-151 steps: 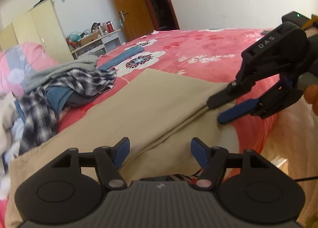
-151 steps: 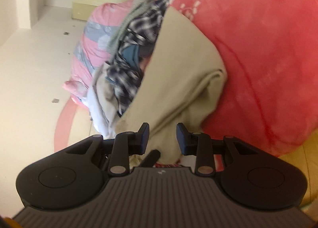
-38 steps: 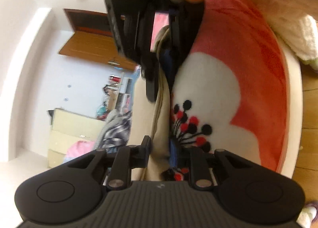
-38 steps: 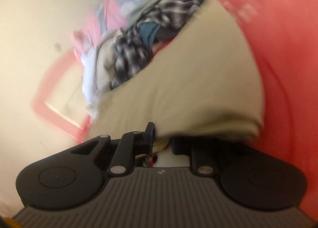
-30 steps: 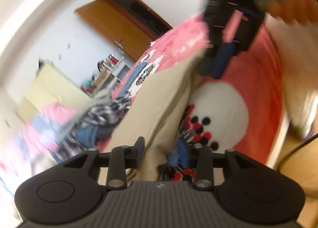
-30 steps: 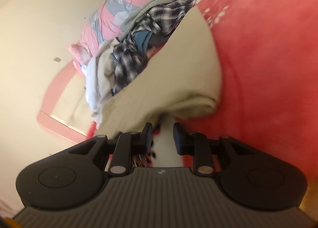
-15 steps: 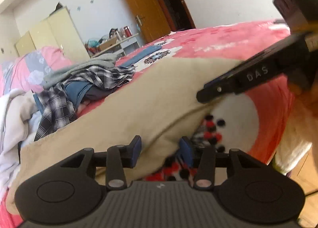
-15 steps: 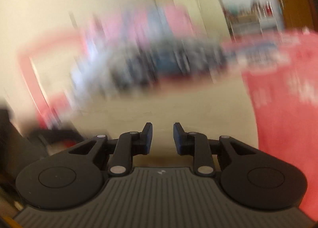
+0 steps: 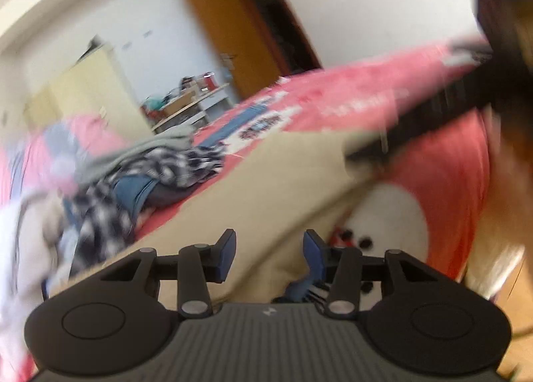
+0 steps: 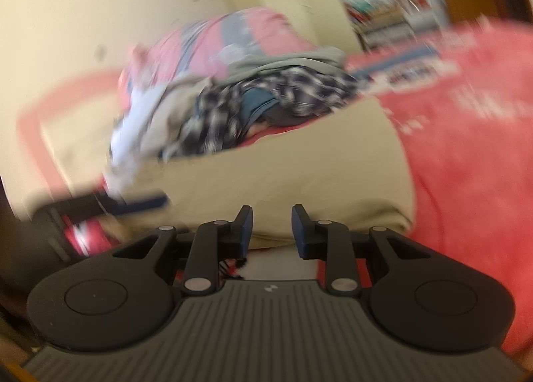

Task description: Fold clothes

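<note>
Both views blurred; rig in motion.

Beige garment (image 9: 266, 188) found lying flat on bed (image 9: 449, 182), along near edge, folded end toward rt corner of that edge. Compared w/ approx 1 s ago: then hung pinched and twisted betw. both claws, cameras rolled sideways; now cameras levelled out, cloth laid down on cover. Read as: one fold done, garment set down.

L gripper (image 9: 269, 257): pads spread, gap clear betw. them, beige cloth beneath/ahead but not pinched. Not pressing on anything seen. Wider than a sec ago, when closed on the fold.

R gripper (image 10: 271, 227): jaws opening at this moment; pads apart, nothing betw. them, folded beige edge just ahead and below. In left-wrist view, seen as dark blurred bar (image 9: 416, 122) over garment's far rt corner; touching or just above, cannot tell through blur.

Unfolded pile (image 10: 253, 105) (plaid, blue, grey, white) at bed's left side, touching garment's far long edge. Unchanged vs. 5 s ago.

Meaning for task: release stage reached for this fold. Judged approx mid-way on this item: looks like halved lengthwise, prob. needs one more fold across. Next likely: re-grip at one short end. Risk: loose layers sliding apart on plush cover if dragged; pile close enough to snag.
</note>
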A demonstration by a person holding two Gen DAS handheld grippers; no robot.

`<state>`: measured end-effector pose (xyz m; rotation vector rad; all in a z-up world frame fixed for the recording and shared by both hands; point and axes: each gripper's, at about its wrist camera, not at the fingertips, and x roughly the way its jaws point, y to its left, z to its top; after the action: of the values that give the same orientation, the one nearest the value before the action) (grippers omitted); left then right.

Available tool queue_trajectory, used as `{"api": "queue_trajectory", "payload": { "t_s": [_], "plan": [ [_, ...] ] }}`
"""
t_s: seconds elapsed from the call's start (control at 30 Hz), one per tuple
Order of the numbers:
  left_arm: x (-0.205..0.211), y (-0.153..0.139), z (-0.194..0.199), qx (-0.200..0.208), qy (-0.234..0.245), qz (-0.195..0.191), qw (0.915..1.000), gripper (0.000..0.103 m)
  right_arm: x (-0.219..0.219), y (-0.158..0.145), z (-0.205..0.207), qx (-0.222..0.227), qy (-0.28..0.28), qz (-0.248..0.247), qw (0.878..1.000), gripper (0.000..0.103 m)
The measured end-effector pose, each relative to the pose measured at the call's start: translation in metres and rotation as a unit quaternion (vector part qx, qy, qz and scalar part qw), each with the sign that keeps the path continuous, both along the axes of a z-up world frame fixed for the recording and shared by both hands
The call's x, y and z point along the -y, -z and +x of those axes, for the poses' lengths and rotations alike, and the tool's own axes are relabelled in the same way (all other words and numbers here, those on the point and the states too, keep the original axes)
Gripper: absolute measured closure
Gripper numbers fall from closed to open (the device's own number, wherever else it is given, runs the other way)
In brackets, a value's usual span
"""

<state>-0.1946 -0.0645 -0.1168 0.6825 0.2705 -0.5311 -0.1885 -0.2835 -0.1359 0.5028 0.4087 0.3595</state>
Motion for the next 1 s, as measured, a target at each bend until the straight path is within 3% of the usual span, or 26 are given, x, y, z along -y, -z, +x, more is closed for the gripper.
{"api": "queue_trajectory", "payload": {
  "t_s": [0.1,0.2,0.4,0.57,0.83,1.0],
  "plan": [
    [0.009,0.016,-0.001,0.018,0.005,0.029,0.9994,0.054,0.030,-0.005,-0.009,-0.039,0.029,0.096,0.994,0.072],
    [0.009,0.017,-0.002,0.017,0.001,0.022,0.9996,0.055,0.048,0.001,-0.015,-0.089,0.042,0.175,0.980,0.062],
    [0.014,0.019,-0.004,0.047,0.010,0.047,0.9977,0.056,0.060,0.039,0.002,-0.175,0.067,0.333,0.924,0.058],
    [0.011,0.024,0.000,0.039,0.007,0.031,0.9988,0.059,0.057,0.057,0.020,-0.212,0.095,0.395,0.889,0.056],
    [0.004,0.024,0.003,0.017,-0.002,-0.010,0.9998,0.063,0.044,0.051,0.045,-0.219,0.135,0.397,0.881,0.054],
    [-0.001,0.024,0.005,0.009,-0.001,-0.028,0.9996,0.064,0.032,0.029,0.052,-0.174,0.156,0.343,0.910,0.068]
  ]
}}
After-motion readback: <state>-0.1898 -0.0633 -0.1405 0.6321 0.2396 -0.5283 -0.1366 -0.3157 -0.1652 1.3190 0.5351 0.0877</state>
